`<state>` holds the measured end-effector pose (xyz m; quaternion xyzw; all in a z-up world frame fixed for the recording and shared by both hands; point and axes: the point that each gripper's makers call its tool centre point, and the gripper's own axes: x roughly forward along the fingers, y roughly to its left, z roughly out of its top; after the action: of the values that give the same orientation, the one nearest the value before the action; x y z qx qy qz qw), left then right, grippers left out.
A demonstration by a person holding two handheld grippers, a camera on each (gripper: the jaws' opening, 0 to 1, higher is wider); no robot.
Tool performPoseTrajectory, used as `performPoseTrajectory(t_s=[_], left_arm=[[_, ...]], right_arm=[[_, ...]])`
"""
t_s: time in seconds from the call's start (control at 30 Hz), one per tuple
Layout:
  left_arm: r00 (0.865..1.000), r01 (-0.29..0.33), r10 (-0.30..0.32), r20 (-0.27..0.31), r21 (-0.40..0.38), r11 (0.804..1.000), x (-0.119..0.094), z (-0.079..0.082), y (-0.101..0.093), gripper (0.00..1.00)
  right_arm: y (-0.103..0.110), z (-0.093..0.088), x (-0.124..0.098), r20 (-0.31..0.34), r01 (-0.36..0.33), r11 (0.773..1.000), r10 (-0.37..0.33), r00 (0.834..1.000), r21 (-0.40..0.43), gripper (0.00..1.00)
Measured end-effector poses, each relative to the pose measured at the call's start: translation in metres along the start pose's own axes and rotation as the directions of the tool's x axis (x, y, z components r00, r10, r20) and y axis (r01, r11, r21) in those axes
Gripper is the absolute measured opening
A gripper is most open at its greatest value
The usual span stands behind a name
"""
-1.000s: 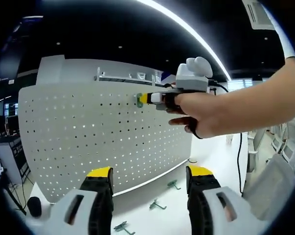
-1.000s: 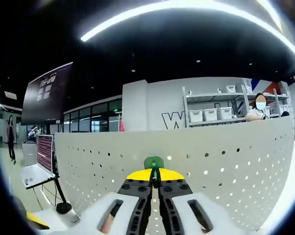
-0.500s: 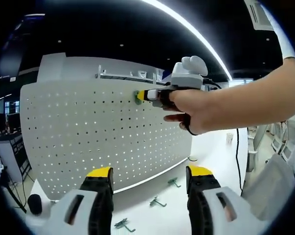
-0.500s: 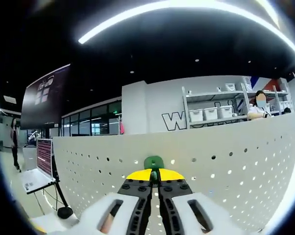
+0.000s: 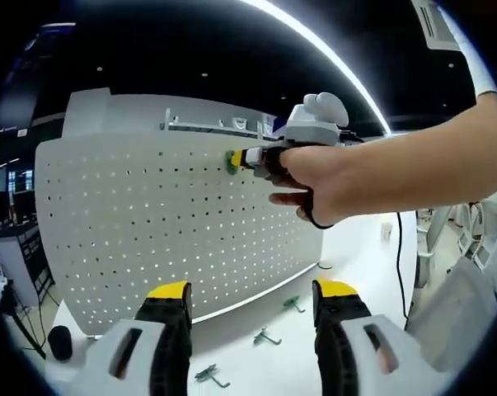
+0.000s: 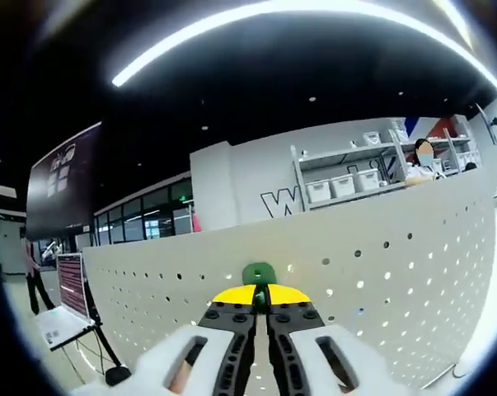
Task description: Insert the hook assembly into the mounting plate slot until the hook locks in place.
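Right hand-held gripper (image 6: pixel 260 304) clamps green hook (image 6: pixel 259 273) at pegboard (image 5: pixel 149 223); left hand-held gripper (image 5: pixel 252 301) wide; spare hooks (image 5: pixel 264 337) below.

Bright ceiling light strip (image 5: pixel 314 49) overhead, some glare; ceiling dark. Pegboard (image 5: pixel 149 223) evenly lit, sharp. Strong fisheye bending at edges.
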<state>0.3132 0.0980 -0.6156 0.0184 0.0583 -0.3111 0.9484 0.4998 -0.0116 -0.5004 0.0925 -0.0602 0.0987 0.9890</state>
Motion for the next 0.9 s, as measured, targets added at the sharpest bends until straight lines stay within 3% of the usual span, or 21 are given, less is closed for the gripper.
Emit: performPoseTrajectory(t_s=[0.2, 0.33, 0.57, 0.9], left_arm=[[1.0, 0.001, -0.001, -0.002, 0.003, 1.0, -0.0013, 0.0003, -0.0007, 0.61], [1.0, -0.002, 0.002, -0.003, 0.004, 1.0, -0.0021, 0.0007, 0.0011, 0.6], [1.0, -0.007, 0.007, -0.003, 0.003, 1.0, -0.004, 0.0, 0.0023, 0.6], [1.0, -0.006, 0.006, 0.002, -0.01, 1.0, -0.0031, -0.0004, 0.0023, 0.6]], right_arm=[[-0.0002, -0.0009, 0.0017, 0.025, 0.043, 0.997, -0.044, 0.999, 0.058, 0.01], [0.0007, -0.0007, 0.004, 0.018, 0.031, 1.0, -0.031, 0.999, 0.0, 0.01], [0.0008, -0.0007, 0.0011, 0.035, 0.021, 1.0, -0.021, 0.999, 0.002, 0.01], [0.0012, -0.0008, 0.0015, 0.007, 0.0, 1.0, 0.0, 1.0, 0.018, 0.03]])
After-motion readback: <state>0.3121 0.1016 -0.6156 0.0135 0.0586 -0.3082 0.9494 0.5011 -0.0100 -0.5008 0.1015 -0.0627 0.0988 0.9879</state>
